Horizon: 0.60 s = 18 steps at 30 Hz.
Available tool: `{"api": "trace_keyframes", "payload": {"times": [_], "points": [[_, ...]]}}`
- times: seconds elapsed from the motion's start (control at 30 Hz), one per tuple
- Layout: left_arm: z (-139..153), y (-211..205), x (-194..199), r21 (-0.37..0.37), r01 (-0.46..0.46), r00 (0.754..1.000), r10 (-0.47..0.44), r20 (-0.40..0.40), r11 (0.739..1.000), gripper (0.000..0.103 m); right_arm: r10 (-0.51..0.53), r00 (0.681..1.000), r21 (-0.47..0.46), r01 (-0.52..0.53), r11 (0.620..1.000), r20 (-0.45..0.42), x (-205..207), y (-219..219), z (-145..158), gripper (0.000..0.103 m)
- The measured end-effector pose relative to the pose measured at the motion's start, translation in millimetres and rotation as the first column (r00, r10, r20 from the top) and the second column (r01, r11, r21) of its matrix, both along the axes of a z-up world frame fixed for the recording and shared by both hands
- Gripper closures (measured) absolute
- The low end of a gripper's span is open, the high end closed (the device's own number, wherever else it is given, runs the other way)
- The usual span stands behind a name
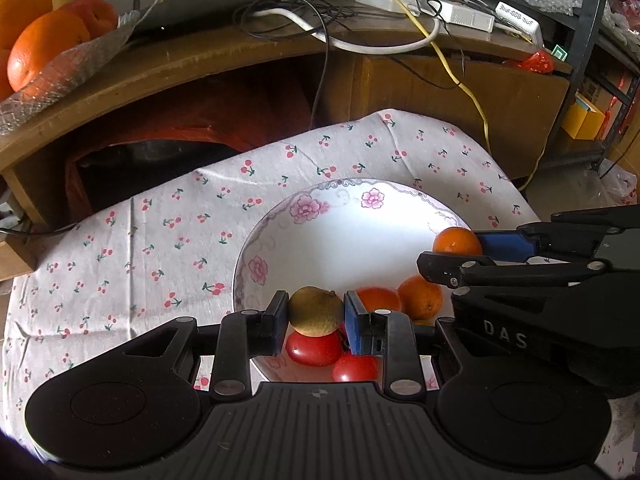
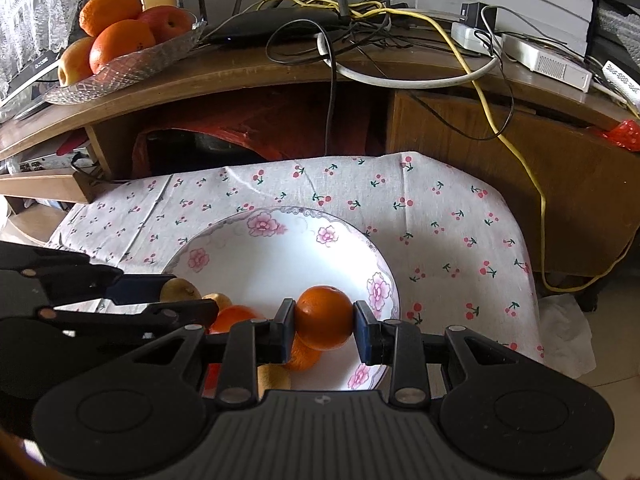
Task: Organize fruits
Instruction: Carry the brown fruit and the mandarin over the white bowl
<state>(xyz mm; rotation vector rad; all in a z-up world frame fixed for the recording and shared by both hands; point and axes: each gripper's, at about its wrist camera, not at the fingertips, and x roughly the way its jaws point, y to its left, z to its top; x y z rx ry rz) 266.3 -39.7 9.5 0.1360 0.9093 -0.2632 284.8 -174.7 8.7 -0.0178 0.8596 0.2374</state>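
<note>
Two black grippers work over a round, glossy porcelain plate rimmed with pink flowers and grey scrollwork, which sits on a creased cherry-print cloth near the cloth's right edge. The left gripper is closed on a dull, brownish-green kiwi, pinched between its black and blue pads just above the plate's near rim. The right gripper is clamped on a smooth, dimpled orange over the plate's near right side. Below them the plate holds two shiny red tomatoes, more oranges and another kiwi. Behind, at the wooden desk's left edge, a cut-glass dish carries oranges and apples beside tangled cables.
</note>
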Motion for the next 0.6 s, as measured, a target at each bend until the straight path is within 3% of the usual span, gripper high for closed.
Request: {"api": "trace_keyframes", "payload": {"times": [0.6], "points": [[-1.1,0.0,2.2,0.01,-0.012,1.0,0.012,0.005,1.0,0.062,-0.009,1.0,0.015,0.009,1.0,0.0,4.9,1.5,-5.0,0.07]]}}
